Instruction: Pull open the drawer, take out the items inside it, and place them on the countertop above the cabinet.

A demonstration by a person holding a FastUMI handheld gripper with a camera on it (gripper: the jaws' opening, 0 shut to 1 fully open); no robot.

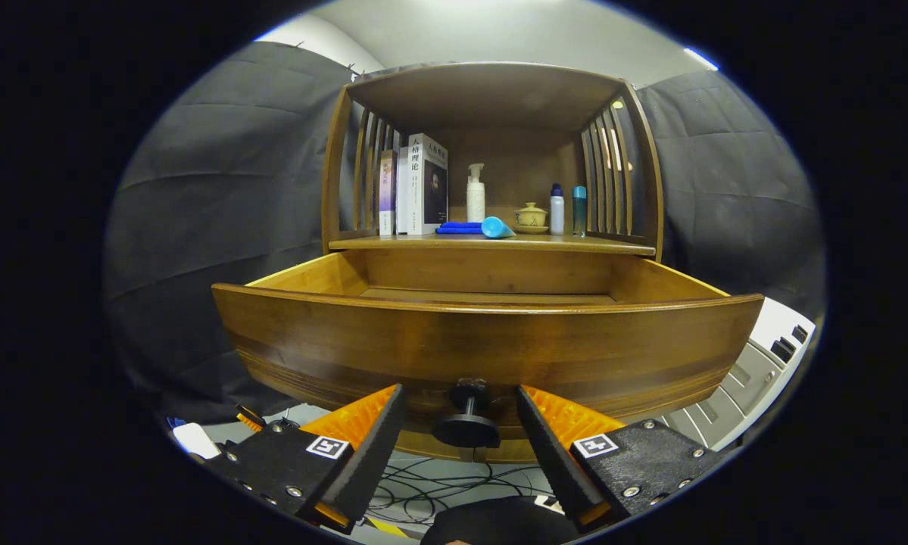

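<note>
**Drawer Stands Open, Knob Between Spread Fingers**

At the bottom centre of the frame, the gripper point(460, 400) sits with its two fingers apart, one on each side of the dark round knob point(466, 424) on the drawer front; neither finger touches the knob, and clear gaps show on both sides. Below the fingers, cables point(431, 492) trail across a pale floor.

Across the middle of the frame, the wooden drawer point(484, 341) is pulled out toward the camera, its curved front panel spanning most of the view. Its side walls and a strip of its floor show behind the front panel; what lies inside is hidden by the panel.

Just above the drawer, in the centre of the frame, runs the countertop point(491, 244) of the cabinet, roofed by a slatted wooden shelf frame. On it, from left to right, stand several upright books point(416, 193), a folded blue cloth point(460, 227) with a light-blue tube point(497, 227) lying beside it, a white pump bottle point(475, 193) behind them, a small lidded yellow cup point(530, 216) on a saucer, a white bottle point(556, 210) and a teal bottle point(578, 210).

At the lower right of the frame, a pale grey unit point(756, 378) with dark buttons lies beside the cabinet. Black cloth walls point(219, 227) close the background on both sides.
</note>
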